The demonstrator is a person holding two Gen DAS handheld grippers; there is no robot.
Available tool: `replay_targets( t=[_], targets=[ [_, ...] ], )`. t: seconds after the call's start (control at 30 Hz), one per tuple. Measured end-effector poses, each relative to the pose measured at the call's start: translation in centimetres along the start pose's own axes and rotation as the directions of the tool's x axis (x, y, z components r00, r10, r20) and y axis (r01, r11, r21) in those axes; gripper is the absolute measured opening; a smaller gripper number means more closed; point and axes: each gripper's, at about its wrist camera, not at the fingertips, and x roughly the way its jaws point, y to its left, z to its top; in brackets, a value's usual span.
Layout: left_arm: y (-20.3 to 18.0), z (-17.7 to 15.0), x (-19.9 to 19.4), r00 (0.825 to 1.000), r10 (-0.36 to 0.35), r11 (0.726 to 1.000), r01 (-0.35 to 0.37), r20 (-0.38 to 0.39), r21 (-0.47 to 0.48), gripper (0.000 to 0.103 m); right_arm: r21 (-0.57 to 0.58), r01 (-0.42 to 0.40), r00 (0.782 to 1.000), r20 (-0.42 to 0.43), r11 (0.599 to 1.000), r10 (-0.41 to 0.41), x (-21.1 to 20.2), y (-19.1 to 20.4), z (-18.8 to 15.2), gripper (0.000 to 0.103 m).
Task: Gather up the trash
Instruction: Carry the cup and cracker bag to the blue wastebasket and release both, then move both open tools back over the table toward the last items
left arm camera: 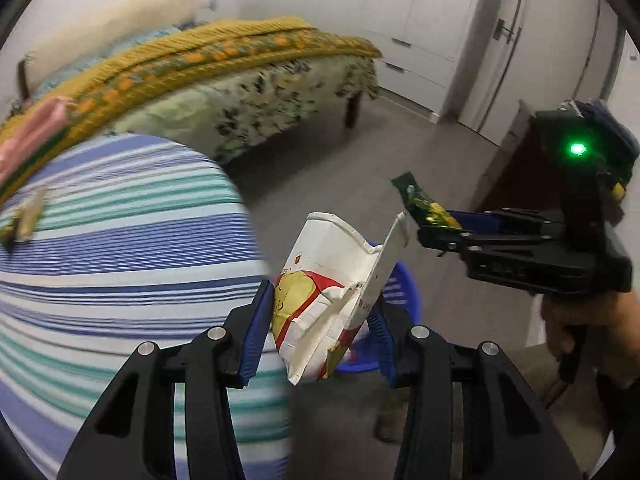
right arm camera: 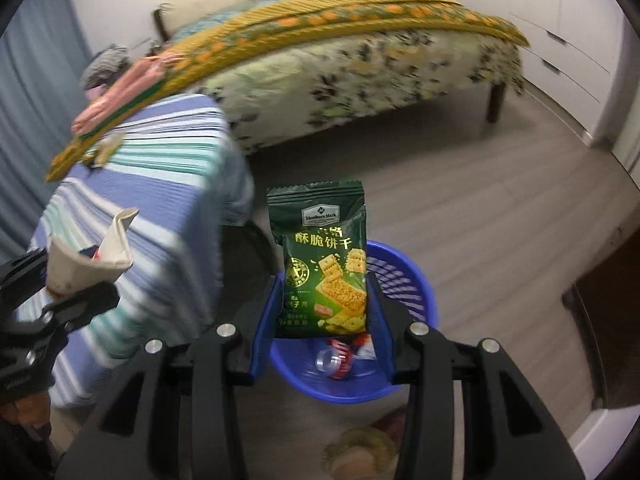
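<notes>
My left gripper (left arm camera: 322, 312) is shut on a crushed white paper cup (left arm camera: 332, 288) with red and yellow print, held above the blue basket (left arm camera: 404, 288). It also shows in the right wrist view (right arm camera: 86, 258) at the left. My right gripper (right arm camera: 322, 308) is shut on a green cracker packet (right arm camera: 322, 260), held over the blue plastic basket (right arm camera: 404, 276). A crushed red can (right arm camera: 336, 358) lies inside the basket. In the left wrist view the right gripper (left arm camera: 432, 226) holds the packet (left arm camera: 424, 202) at the right.
A table with a blue and green striped cloth (left arm camera: 120, 260) stands at the left, with a small wrapper (left arm camera: 28, 218) on it. A bed with a yellow blanket (right arm camera: 340, 40) is behind. White cupboards (left arm camera: 420, 20) line the far wall. Brown furniture (right arm camera: 608, 320) stands at the right.
</notes>
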Motion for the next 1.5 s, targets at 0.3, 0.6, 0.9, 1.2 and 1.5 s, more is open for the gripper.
replay_targets(
  t=[0.3, 0.6, 0.9, 1.2, 1.5],
  targets=[
    [-3.1, 2.6, 8.6, 0.995, -0.067, 0.998, 0.065, -0.075, -0.027, 0.049, 0.114, -0.010, 1.000, -0.026, 0.993, 0.013, 3.4, -5.4, -0.1, 0.043],
    [-2.4, 3.8, 10.3, 0.996, -0.070, 0.996, 0.066, -0.053, -0.061, 0.084, 0.169, -0.020, 1.000, 0.021, 0.985, 0.017, 2.9, -6.9, 0.2, 0.068],
    [2.5, -0.6, 2.0, 0.999, 0.026, 0.997, -0.024, 0.028, -0.077, 0.093, 0.076, 0.106, 0.990, 0.091, 0.992, -0.112, 1.2, -3.2, 0.6, 0.088],
    [14.2, -8.6, -4.3, 0.961, 0.276, 0.944, -0.277, -0.027, -0.177, 0.093, -0.257, 0.105, 0.980, 0.190, 0.961, -0.056, 1.6, 10.7, -0.1, 0.088],
    [25.5, -12.1, -9.0, 0.905, 0.417, 0.867, -0.422, -0.078, -0.264, 0.094, -0.452, -0.069, 0.985, 0.112, 0.890, 0.133, 3.4, 26.0, -1.0, 0.088]
  ],
)
